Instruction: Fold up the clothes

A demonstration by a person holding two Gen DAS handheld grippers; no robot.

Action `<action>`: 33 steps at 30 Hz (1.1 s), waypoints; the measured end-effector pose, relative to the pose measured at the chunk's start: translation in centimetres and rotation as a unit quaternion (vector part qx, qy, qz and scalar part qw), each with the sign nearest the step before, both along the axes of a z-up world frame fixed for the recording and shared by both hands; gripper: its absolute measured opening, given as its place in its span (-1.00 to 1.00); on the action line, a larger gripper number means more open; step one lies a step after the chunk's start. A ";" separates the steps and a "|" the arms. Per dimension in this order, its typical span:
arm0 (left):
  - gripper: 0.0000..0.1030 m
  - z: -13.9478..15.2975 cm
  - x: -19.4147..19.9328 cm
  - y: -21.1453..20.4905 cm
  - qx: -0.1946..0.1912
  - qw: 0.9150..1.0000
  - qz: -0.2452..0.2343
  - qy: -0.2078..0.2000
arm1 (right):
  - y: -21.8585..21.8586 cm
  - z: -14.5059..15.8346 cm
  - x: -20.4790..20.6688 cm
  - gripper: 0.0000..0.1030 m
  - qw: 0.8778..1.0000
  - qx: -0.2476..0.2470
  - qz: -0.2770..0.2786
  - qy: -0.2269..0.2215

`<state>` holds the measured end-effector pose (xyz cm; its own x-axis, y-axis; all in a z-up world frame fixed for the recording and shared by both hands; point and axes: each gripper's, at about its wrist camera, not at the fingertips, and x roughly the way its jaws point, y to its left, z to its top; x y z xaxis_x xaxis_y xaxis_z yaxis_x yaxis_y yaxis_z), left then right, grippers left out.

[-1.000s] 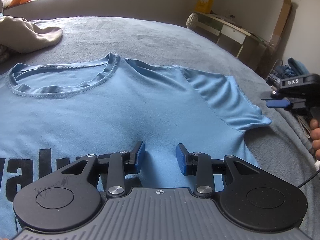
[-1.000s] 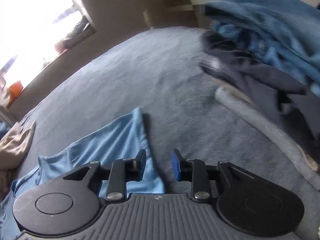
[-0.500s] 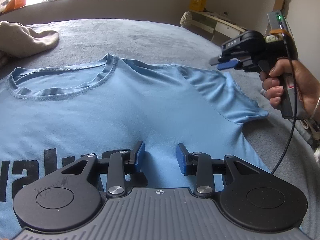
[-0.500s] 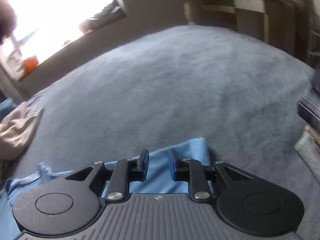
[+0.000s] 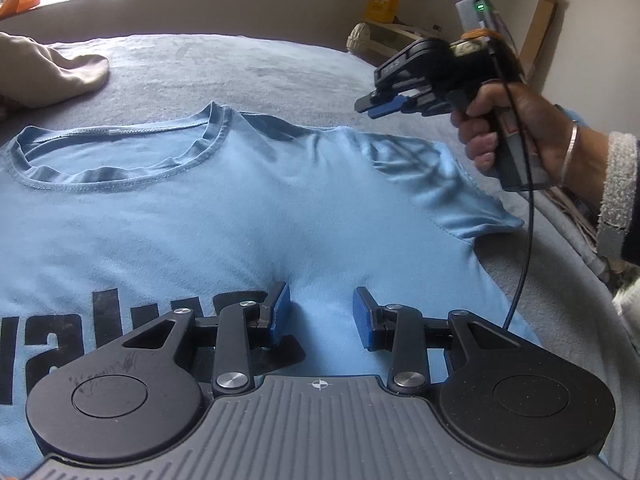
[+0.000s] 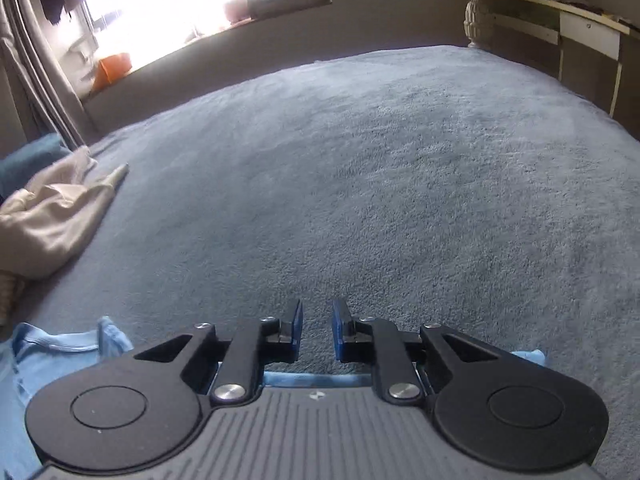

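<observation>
Above the right sleeve of the light blue cotton T-shirt, spread flat on the grey fleece bed, the right tool has swung in from the bed's right edge; its jaws are closing, nothing between them. Sleeve grasp appears imminent. Left tool hovers spread over the chest. Black print reads partly "val"; the rest is hidden.

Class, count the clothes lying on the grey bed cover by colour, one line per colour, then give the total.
Light blue: 1, the T-shirt
Beige: 1, the crumpled garment
Total: 2 on the bed cover
</observation>
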<state>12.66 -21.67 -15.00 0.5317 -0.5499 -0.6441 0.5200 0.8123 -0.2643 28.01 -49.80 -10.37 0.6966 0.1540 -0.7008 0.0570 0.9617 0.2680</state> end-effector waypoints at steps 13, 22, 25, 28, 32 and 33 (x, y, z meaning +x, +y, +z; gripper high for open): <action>-0.32 3.6 3.4 1.3 0.004 0.997 0.061 0.055 | -7.1 1.0 -12.9 -0.65 0.984 0.161 -0.070 0.034; -0.28 11.6 4.9 8.1 0.157 0.984 0.086 0.007 | -9.4 -0.3 -18.4 -0.65 0.978 0.127 -0.154 0.057; -0.22 14.6 3.9 12.8 0.196 0.973 0.125 0.009 | -8.9 1.7 -20.6 -0.64 0.981 0.118 -0.152 0.038; -0.21 16.8 2.0 17.7 0.221 0.961 0.163 0.014 | -7.8 3.7 -21.7 -0.64 0.985 0.111 -0.133 0.021; -0.14 18.3 -1.5 23.8 0.205 0.953 0.223 -0.004 | -5.3 6.7 -21.9 -0.60 0.988 0.105 -0.109 -0.008; -0.09 18.3 -2.3 25.3 0.188 0.951 0.244 -0.002 | -4.4 7.3 -21.6 -0.58 0.989 0.104 -0.102 -0.010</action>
<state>10.40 3.61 3.26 0.6675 0.0321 -0.7439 0.0567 0.9940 0.0938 6.38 -54.15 -3.02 0.7409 0.1490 -0.6548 0.2363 0.8549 0.4618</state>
